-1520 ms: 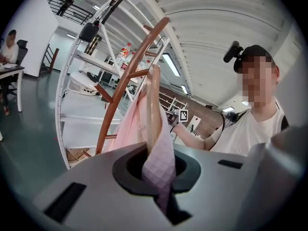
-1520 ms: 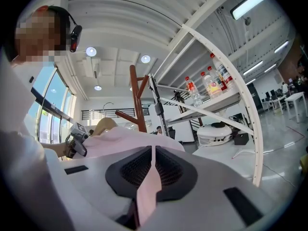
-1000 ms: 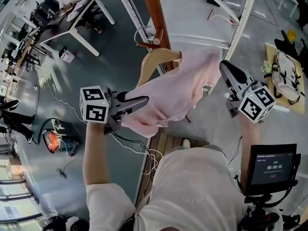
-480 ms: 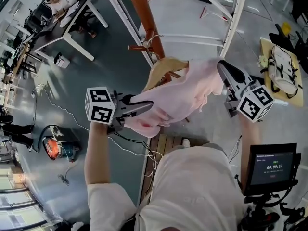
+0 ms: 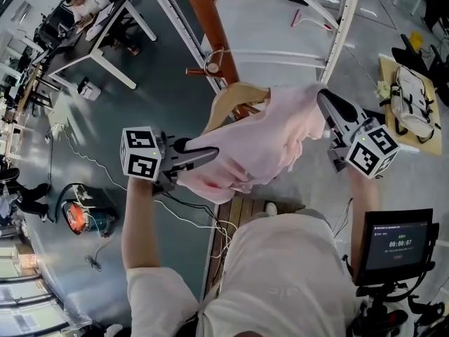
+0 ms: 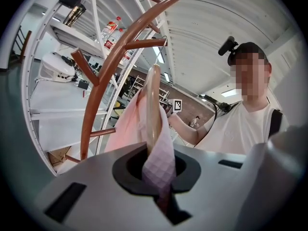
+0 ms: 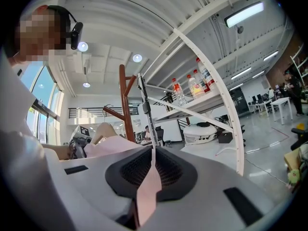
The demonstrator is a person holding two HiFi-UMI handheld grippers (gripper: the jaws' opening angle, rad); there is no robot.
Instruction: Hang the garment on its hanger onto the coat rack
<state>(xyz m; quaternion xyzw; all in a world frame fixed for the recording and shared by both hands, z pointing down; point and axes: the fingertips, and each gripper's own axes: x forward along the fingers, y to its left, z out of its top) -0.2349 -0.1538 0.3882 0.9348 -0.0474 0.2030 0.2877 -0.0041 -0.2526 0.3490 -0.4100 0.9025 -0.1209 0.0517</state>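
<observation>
A pale pink garment [image 5: 259, 142] hangs over a light wooden hanger [image 5: 235, 97], held in the air between both grippers. My left gripper [image 5: 210, 153] is shut on the garment's left hem, with pink cloth [image 6: 159, 165] and the hanger's arm [image 6: 153, 105] between its jaws. My right gripper [image 5: 324, 98] is shut on a strip of the pink fabric [image 7: 148, 186] at the right side. The brown wooden coat rack [image 5: 210, 27] rises just beyond the hanger, with a peg [image 5: 210, 69] near the hanger's top; its curved pole [image 6: 108, 66] shows in the left gripper view.
White curved shelf frames [image 5: 344, 34] stand on both sides of the rack. A backpack [image 5: 414, 111] lies on a board at right, a monitor [image 5: 396, 244] at lower right. Desks with a seated person [image 5: 81, 2] and cables [image 5: 91, 153] on the floor are at left.
The hanger and garment have shifted slightly upward and toward the rack's peg. Both grips are unchanged.
</observation>
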